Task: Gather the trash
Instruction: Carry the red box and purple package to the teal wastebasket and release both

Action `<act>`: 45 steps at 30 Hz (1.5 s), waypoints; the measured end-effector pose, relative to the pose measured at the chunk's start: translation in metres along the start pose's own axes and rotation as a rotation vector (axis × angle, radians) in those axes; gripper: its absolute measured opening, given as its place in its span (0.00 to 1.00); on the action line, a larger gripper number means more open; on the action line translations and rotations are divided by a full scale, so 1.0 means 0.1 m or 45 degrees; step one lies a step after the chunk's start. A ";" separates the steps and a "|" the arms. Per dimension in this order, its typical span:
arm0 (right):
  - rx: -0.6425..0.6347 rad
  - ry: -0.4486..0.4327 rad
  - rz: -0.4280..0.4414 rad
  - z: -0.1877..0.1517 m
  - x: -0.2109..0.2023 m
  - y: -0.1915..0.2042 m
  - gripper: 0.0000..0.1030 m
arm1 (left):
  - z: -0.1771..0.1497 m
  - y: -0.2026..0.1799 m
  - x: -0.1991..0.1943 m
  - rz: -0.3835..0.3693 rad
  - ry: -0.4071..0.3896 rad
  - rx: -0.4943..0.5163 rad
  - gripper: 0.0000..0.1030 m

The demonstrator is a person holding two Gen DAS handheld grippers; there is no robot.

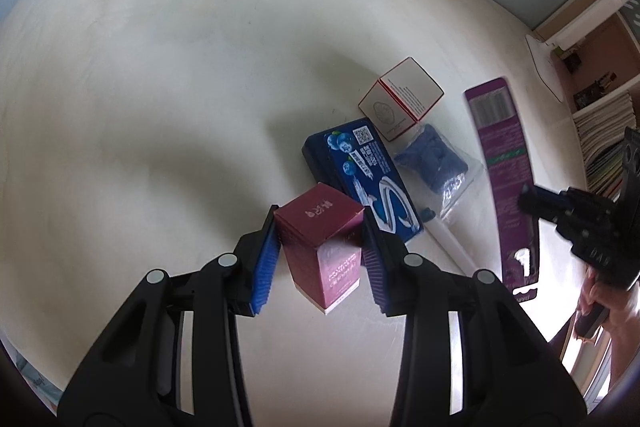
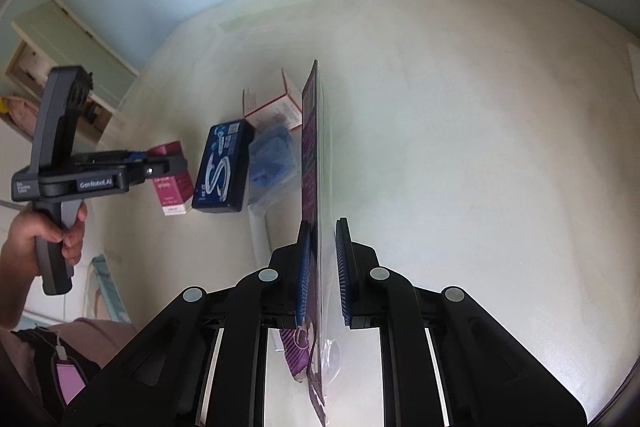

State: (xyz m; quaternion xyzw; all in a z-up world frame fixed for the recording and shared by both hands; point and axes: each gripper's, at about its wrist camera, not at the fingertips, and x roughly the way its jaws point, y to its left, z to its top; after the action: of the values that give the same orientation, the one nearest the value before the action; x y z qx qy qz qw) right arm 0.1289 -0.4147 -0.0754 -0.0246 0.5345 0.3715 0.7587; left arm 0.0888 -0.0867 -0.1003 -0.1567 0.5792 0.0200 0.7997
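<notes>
Now, left gripper (image 1: 320,247): jaws clamp the maroon box (image 1: 326,247), beside the blue box (image 1: 362,173).
Right gripper (image 2: 322,267): jaws hold the purple card (image 2: 310,147), beside the blue box.

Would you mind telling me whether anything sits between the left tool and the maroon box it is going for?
Nothing visible does. The left tool already has its two blue pads on either side of the maroon box, close to its sides. The blue box lies just behind it, not in the way.
</notes>
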 end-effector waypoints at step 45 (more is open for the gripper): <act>0.772 -0.608 -0.459 -2.05 -1.62 0.29 0.13 | -0.51 -1.86 -0.20 -0.352 0.072 1.055 0.35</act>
State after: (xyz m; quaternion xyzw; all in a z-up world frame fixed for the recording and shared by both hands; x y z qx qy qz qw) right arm -0.0756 -0.5703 -0.0184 0.1934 0.4160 0.0540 0.8869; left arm 0.0754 -0.2738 -0.0538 0.1009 0.5336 -0.3257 0.7740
